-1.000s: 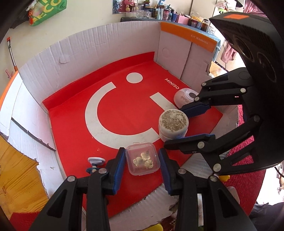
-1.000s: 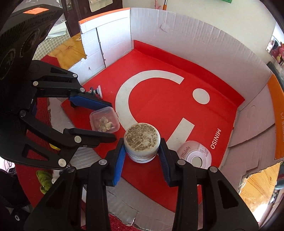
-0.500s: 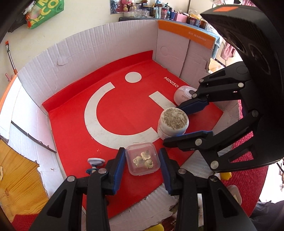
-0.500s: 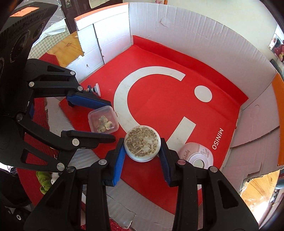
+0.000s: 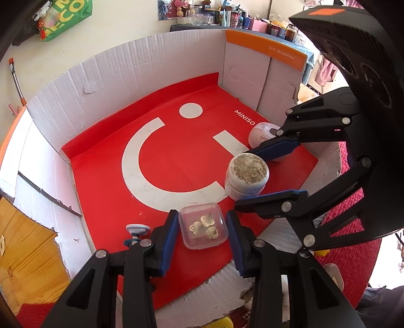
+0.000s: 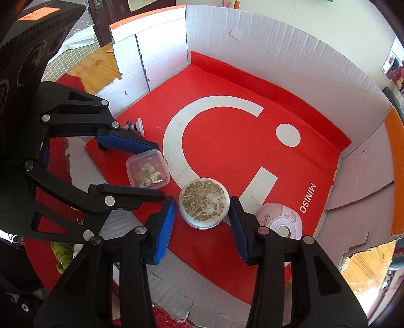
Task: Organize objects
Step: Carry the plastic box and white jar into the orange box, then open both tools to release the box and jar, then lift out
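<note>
In the left wrist view, the left claw (image 5: 202, 233) sits at the bottom of the frame. A small clear box (image 5: 203, 227) with little pale lumps inside lies between its blue pads (image 5: 168, 239). The pads are right at the sides of the box, and they seem to press on it, so the claw is grasping the box. A small white and blue knob (image 5: 136, 230) stands just left of the claw, at the lower left.

In the right wrist view, the right claw (image 6: 202, 222) is at the bottom middle. A round white jar (image 6: 204, 203) with a speckled brown top sits between its fingers. This claw's jaws are opening, and a thin gap shows on each side of the jar, so the jar is released. The jar rests on the red mat (image 6: 227, 141), just right of the clear box in the left wrist view.

A round pink case (image 6: 280, 220) lies at the lower right, close to the jar.

Farther back, the mat shows a big white curve and a white dot. White cardboard walls (image 5: 131, 68) stand around the mat. Beyond them, at the top of the left wrist view, a shelf (image 5: 227, 17) holds many small things.
</note>
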`<state>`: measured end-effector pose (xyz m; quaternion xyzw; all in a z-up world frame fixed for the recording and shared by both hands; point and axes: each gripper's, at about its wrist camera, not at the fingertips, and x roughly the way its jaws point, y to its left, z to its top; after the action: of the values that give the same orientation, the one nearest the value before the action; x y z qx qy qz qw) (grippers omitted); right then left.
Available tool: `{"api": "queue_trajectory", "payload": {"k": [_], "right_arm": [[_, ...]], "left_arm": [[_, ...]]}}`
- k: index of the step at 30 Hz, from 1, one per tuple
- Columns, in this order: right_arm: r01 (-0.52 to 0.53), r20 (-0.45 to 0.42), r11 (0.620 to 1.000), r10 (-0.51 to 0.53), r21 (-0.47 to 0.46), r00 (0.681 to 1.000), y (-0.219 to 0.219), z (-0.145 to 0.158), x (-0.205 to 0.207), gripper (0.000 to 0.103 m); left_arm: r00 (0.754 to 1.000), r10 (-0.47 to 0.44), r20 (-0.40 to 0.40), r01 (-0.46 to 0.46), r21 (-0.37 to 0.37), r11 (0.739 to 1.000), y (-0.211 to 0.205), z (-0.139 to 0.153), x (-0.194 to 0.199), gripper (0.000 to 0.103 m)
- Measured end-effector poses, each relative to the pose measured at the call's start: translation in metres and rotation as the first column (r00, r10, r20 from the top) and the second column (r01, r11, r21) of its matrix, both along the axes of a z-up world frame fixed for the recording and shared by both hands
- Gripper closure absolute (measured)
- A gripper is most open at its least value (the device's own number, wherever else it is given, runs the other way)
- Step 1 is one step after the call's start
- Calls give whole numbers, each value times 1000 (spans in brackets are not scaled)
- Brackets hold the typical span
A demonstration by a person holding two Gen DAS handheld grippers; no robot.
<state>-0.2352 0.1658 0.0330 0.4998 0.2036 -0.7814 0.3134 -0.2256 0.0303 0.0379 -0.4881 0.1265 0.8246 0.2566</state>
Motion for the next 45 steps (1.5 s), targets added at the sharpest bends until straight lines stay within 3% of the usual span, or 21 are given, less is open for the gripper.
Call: {"api": "queue_trajectory", "payload": {"k": [13, 21, 24, 27, 30, 37, 40, 45], "right_arm": [[4, -16, 1000, -4, 4, 1000, 8, 4, 1, 58], [29, -51, 999, -30, -21, 998, 20, 24, 7, 58], [39, -76, 999, -41, -37, 996, 24, 35, 13, 51], [44, -101, 998, -50, -54, 994, 33, 45, 21, 49], [48, -135, 997, -57, -67, 989, -1, 66, 41, 46], [68, -196, 991, -90, -117, 976, 5, 96, 70, 39], [90, -224, 986, -119, -138, 967, 8, 104, 82, 29], [123, -272, 978, -166, -169, 948, 17, 112, 107, 25]], "left_arm": [[1000, 20, -1, -20, 13, 1000, -5, 3, -1, 58], [999, 37, -33, -35, 47, 998, -12, 23, 9, 58], [998, 49, -47, -46, 65, 997, -17, 32, 16, 57], [995, 72, -76, -65, 90, 994, -22, 43, 25, 51], [991, 91, -99, -79, 122, 989, -28, 56, 36, 47], [977, 146, -157, -116, 180, 977, -39, 77, 62, 38], [967, 171, -190, -132, 205, 970, -43, 85, 76, 33], [943, 226, -245, -166, 241, 956, -51, 91, 102, 24]]}}
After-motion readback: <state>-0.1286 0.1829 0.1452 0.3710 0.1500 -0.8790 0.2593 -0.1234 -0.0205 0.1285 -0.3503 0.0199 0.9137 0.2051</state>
